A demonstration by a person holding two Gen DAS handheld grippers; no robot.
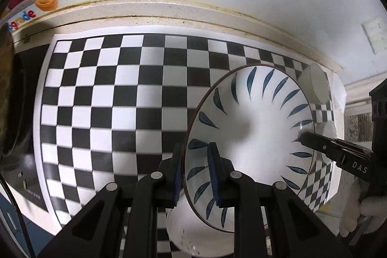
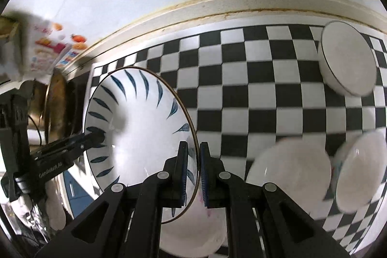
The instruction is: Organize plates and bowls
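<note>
A large white plate with blue leaf strokes hangs tilted above the checkered mat, held from both sides. My left gripper is shut on the plate's left rim and shows as a dark finger pair in the right wrist view. On the opposite rim my right gripper is shut, and its tip shows at the plate's right edge. Under the plate sits a white bowl.
Three more white bowls stand on the mat: one at the back right and two at the near right. A dark pan sits left of the mat. The wall runs close behind.
</note>
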